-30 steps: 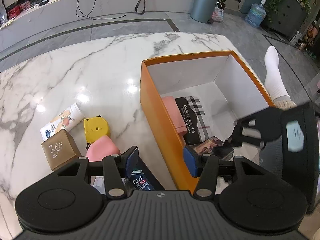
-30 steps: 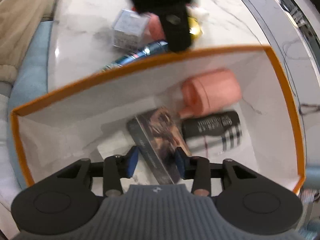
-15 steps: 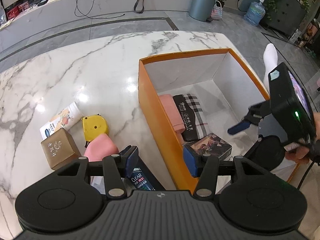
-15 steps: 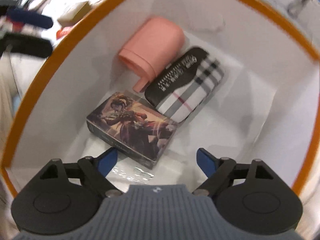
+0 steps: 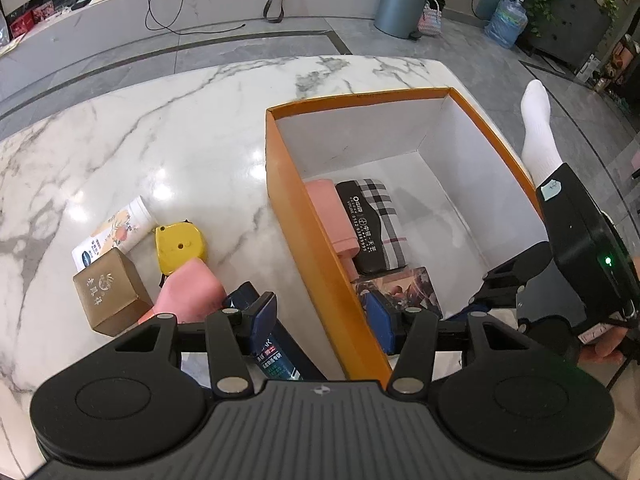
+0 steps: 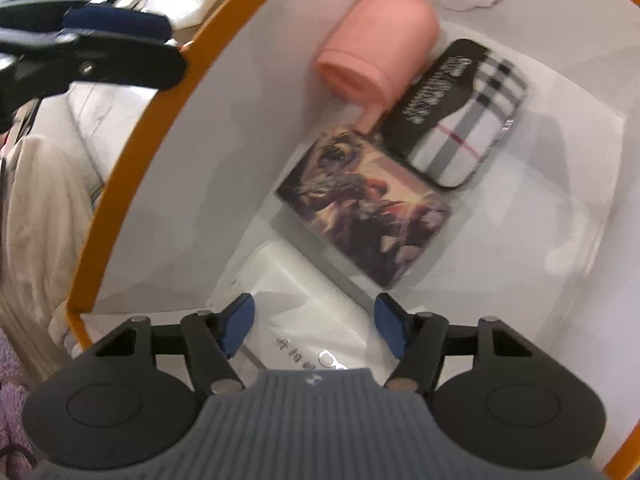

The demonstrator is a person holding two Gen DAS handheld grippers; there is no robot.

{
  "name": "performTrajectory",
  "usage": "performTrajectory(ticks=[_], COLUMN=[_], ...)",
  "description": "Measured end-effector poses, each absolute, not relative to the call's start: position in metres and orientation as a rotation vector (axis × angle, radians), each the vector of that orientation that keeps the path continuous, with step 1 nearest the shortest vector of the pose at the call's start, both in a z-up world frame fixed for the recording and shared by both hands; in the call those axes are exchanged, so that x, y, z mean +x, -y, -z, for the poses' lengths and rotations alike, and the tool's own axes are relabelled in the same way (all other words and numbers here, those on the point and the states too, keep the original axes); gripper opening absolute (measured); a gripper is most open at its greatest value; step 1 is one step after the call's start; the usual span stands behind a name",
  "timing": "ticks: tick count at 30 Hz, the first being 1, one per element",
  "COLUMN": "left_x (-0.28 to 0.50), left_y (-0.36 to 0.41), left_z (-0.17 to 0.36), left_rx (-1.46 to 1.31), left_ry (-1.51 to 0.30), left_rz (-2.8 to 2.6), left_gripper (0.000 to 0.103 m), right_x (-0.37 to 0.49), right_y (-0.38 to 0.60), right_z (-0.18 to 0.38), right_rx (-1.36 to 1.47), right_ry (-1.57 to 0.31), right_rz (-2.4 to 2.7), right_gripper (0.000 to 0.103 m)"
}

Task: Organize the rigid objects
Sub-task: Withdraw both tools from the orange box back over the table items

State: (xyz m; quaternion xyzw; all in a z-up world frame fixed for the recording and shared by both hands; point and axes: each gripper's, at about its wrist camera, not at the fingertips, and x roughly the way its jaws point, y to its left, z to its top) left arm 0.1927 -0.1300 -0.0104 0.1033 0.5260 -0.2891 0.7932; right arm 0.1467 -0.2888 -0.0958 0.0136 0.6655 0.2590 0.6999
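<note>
An orange box (image 5: 320, 240) with white inside stands on the marble table (image 5: 160, 140). In it lie a pink cup (image 6: 376, 52), a plaid case (image 6: 460, 116), a picture-printed box (image 6: 368, 208) and a white packet (image 6: 296, 292). My right gripper (image 6: 312, 320) hangs inside the box over the white packet. Its jaws are closing, and the pads touch nothing. My left gripper (image 5: 320, 318) is open and straddles the box's near wall, one finger inside and one outside. Left of the box lie a yellow tape measure (image 5: 180, 248), a brown cube box (image 5: 108, 292), a pink object (image 5: 188, 292), a white tube (image 5: 116, 236) and a dark bottle (image 5: 276, 356).
Beyond the table's far edge, on the grey floor, stand a metal bin (image 5: 404, 0), a water jug (image 5: 506, 20) and plants. A person's foot in a white sock (image 5: 538, 132) is beside the box's right wall.
The right gripper let go of the picture-printed box, which now lies flat in the orange box. It opened wide, rolled, sank toward the white packet, and its jaws narrowed. The left gripper stayed put.
</note>
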Motion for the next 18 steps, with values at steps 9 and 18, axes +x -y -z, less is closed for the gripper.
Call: performTrajectory(ticks=[9, 18], left_x=[0.181, 0.172], left_y=[0.114, 0.069], left_z=[-0.007, -0.027], left_rx=[0.242, 0.266], left_ry=[-1.103, -1.081], left_rz=[0.633, 0.576], left_gripper=[0.061, 0.061], right_x=[0.126, 0.121], right_y=[0.255, 0.256], right_z=[0.062, -0.002], right_rx=[-0.135, -0.176], right_ry=[-1.357, -1.129], right_rz=[-0.484, -0.301], right_gripper=[0.057, 0.056])
